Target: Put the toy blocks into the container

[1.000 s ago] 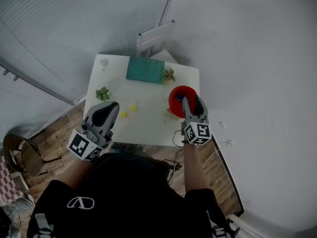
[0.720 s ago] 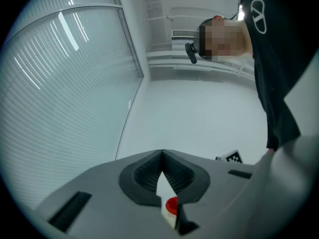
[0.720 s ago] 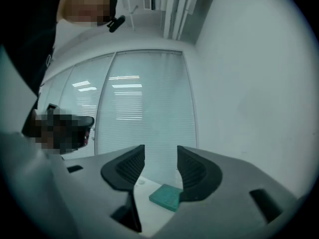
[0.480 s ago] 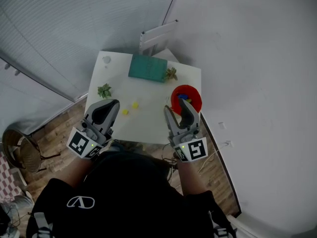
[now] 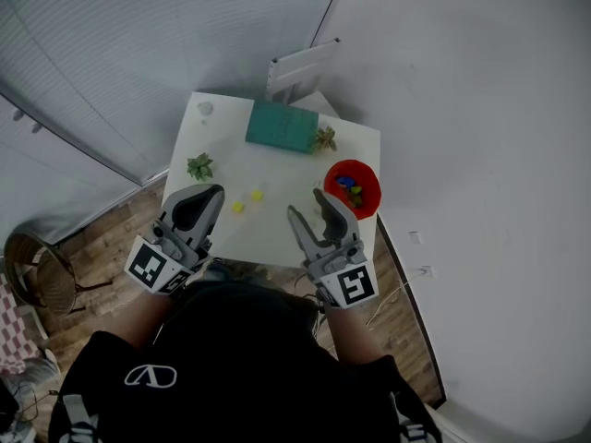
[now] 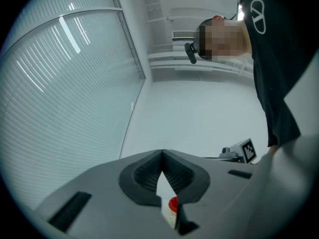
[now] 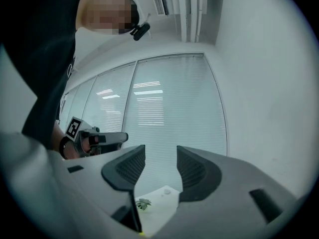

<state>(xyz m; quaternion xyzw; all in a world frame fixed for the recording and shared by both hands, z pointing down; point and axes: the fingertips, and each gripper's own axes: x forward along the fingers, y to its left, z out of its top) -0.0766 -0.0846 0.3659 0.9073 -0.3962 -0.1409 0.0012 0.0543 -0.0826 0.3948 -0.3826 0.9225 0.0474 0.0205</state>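
Observation:
Two small yellow blocks [image 5: 256, 195] [image 5: 237, 207] lie on the white table [image 5: 277, 233], left of its middle. The red bowl [image 5: 367, 175] stands at the table's right edge with several coloured blocks inside. My right gripper [image 5: 308, 205] hovers over the front of the table, left of the bowl and right of the yellow blocks, open with nothing between its jaws; in the right gripper view [image 7: 160, 156] the gap shows only blinds. My left gripper [image 5: 213, 193] hangs at the table's front left corner, shut and empty; its tips meet [image 6: 162, 152], with the bowl [image 6: 173, 203] seen below them.
A teal box [image 5: 283, 125] lies at the back of the table, with a small plant [image 5: 324, 138] beside it and another plant [image 5: 199, 166] at the left. A white chair [image 5: 303, 66] stands behind the table. A wicker stool [image 5: 37, 270] sits on the floor at left.
My right gripper has moved from above the red bowl leftward and back toward the table's front edge, staying open. The left gripper has stayed put.

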